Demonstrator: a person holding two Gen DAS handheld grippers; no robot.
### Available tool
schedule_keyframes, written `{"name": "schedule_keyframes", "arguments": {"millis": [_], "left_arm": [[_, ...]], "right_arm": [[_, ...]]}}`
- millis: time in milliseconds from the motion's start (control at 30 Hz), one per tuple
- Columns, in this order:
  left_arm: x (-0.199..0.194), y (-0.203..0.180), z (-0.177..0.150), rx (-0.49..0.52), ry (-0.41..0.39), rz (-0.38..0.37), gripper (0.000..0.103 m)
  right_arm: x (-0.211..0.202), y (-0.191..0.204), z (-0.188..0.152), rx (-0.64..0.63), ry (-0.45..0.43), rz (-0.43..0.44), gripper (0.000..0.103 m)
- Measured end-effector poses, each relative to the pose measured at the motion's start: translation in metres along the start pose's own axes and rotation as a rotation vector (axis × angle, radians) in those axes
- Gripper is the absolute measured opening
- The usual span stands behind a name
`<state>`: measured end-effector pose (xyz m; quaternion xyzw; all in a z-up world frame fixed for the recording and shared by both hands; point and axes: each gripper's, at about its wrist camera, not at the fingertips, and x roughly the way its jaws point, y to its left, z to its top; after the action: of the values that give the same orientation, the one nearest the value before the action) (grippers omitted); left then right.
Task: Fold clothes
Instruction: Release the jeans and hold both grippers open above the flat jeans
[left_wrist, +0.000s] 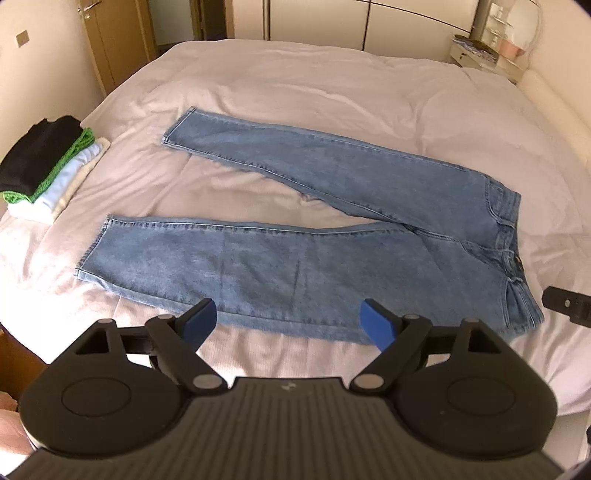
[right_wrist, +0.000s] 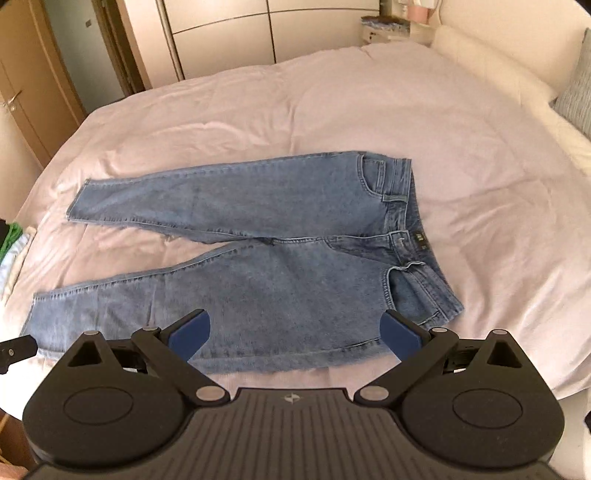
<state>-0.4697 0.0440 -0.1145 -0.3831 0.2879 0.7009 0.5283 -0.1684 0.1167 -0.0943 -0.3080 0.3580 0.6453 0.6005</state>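
The left gripper (left_wrist: 286, 319) and right gripper (right_wrist: 295, 332) are hanging wide open and empty above the jeans (left_wrist: 303, 229), which are lying flat on the bed (left_wrist: 295, 85). Only the left view is showing the whole pile of folded clothes (left_wrist: 48, 162) beyond the leg ends.

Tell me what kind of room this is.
Most likely a bedroom: a wide bed with a pale cover, tall wardrobe doors behind it, and a stack of folded clothes beside the jeans.

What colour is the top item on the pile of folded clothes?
Black. The top item lies on the pile, over a green one; the left wrist view shows it best.
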Motion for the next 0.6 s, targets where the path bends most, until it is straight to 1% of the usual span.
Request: {"name": "schedule_keyframes", "arguments": {"millis": [133, 200, 400, 600], "left_arm": [[-0.014, -0.008, 0.000, 0.036, -0.007, -0.005, 0.086], [-0.019, -0.014, 0.001, 0.053, -0.015, -0.014, 0.088], [-0.029, -0.033, 0.008, 0.123, -0.042, -0.026, 0.091], [-0.037, -0.041, 0.012, 0.143, -0.051, -0.049, 0.094]], "right_arm": [[-0.014, 0.006, -0.002, -0.037, -0.009, -0.037, 0.101], [-0.019, 0.008, -0.003, -0.053, -0.018, -0.053, 0.101], [-0.034, 0.007, -0.006, -0.048, -0.024, -0.072, 0.101], [-0.039, 0.009, -0.007, -0.059, -0.019, -0.088, 0.101]]}}
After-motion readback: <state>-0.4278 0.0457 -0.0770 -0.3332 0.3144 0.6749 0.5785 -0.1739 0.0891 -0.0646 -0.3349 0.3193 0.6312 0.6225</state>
